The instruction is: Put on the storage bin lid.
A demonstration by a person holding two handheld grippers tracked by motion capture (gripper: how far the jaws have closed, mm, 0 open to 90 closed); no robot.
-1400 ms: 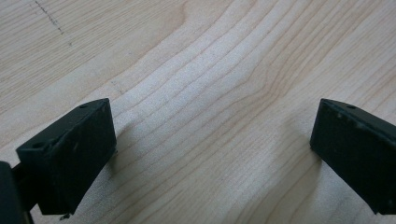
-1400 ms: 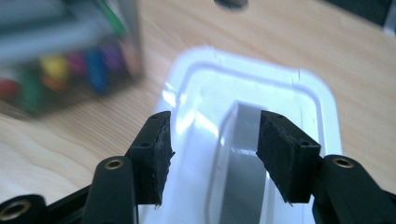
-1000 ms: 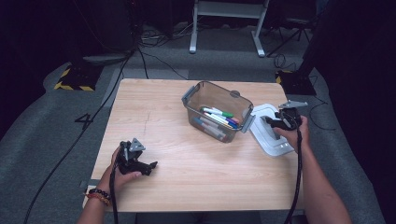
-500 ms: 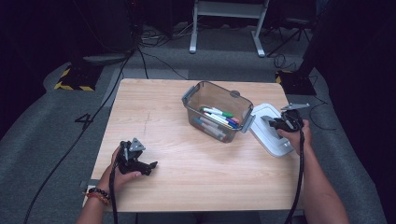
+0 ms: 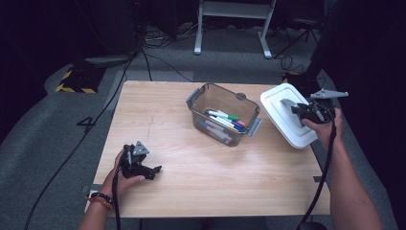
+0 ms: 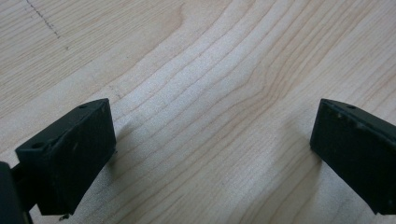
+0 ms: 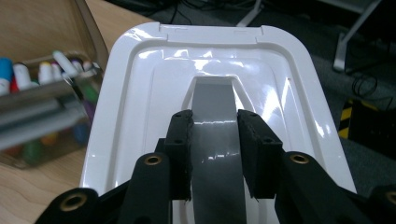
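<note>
White lid [image 5: 285,112] held tilted off the surface [image 5: 201,187] edge, right of the marker bin [image 5: 222,112]. Right tongs [image 7: 214,154] have just closed, pinching its grey handle [image 7: 214,140] (the sound hold). Judged light, stiff, glossy-slick plastic. Left tongs [image 6: 205,154] spread, empty.

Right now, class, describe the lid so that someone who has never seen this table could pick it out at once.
Start at the wooden table and find the clear bin of markers near its middle. Beside the bin, at the table's right edge, the right gripper is shut on the lid by its grey handle, holding it tilted. It is the one white thing there: a rounded rectangle, glossy.
</note>
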